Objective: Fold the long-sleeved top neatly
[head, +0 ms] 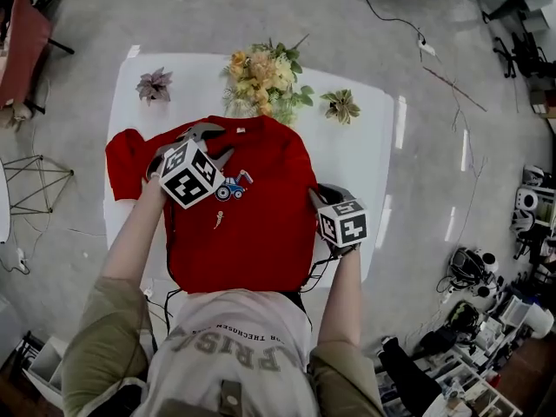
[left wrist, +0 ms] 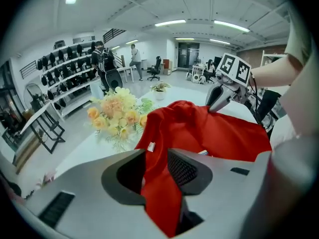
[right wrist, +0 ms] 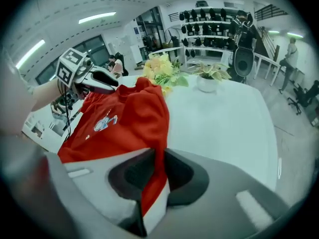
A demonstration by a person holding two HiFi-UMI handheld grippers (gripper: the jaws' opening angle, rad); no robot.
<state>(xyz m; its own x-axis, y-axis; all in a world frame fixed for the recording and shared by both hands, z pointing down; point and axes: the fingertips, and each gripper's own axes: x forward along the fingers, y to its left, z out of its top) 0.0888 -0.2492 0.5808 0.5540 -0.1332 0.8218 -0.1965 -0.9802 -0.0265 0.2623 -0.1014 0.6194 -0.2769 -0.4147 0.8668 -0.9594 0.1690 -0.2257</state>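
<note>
Head view, looking steeply down. Grey floor [head: 261, 7] fills the edges, w/ loose cables at 1–2 o'clock, a wire frame [head: 35, 181] at 9 and cluttered gear at 4–5.

White tabletop [head: 365, 146] sits at centre. On it lies the red long-sleeved top [head: 261, 233], spread from centre toward 6 o'clock, hem at the near edge. One sleeve [head: 126, 163] sticks out flat at 9 o'clock. The 3 o'clock side shows no sleeve out, just a straight edge. A small blue tractor print [head: 230, 188] is on the chest.

The person's pale shirt [head: 234, 354] fills the 6 o'clock edge, both forearms reaching over the top.

Left tongs [head: 211, 143] are over the collar area, approx. 11 o'clock on the top; their marker cube hides part of the chest. In the left gripper view a bunch of red cloth fills the narrow gap between the pads, so they're gripping the top.

Right tongs [head: 323, 196] are at the top's 3 o'clock edge. In the right gripper view they're nearly closed, pinching a thin fold of red cloth.

Black cables trail from the tongs across the hem at 6 o'clock.

Beyond the collar, at 12 o'clock, a yellow-and-peach bouquet [head: 261, 81] stands close up against the top's far edge. A small purplish plant [head: 155, 85] is at 11 and a small green plant [head: 341, 104] at 1, both clear of the cloth.
</note>
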